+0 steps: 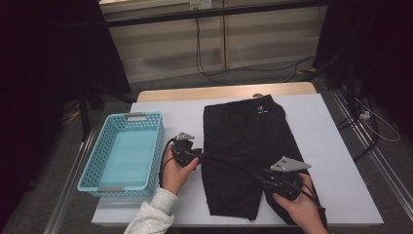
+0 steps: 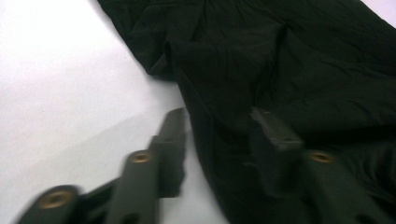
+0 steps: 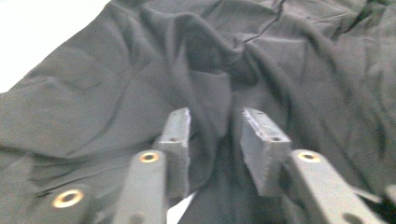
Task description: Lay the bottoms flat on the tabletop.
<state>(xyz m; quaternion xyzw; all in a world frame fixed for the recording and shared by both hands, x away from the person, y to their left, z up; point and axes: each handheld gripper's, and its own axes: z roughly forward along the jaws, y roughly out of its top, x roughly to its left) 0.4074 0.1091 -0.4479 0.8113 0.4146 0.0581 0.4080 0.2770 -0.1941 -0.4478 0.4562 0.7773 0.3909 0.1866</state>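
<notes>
Black shorts [image 1: 248, 146], soft creased fabric, L gripper [image 2: 217, 135] and R gripper [image 3: 215, 133] fingers part-open (nothing clamped), perforated blue basket [image 1: 92, 168].

Setting reads as a lab or test room rigged for recording, not a home. The counter [image 1: 331, 146] has a plain white top on a pale wooden board and stands on grey carpet, flanked by black curtains [image 1: 48, 63] on both sides and dark stand legs [image 1: 85, 114]; metal rails [image 1: 375, 161] run along the floor. Loose black cables [image 1: 204, 58] hang down the pale panelled back wall [image 1: 263, 39] from a socket [image 1: 200, 5] and trail over the carpet.
</notes>
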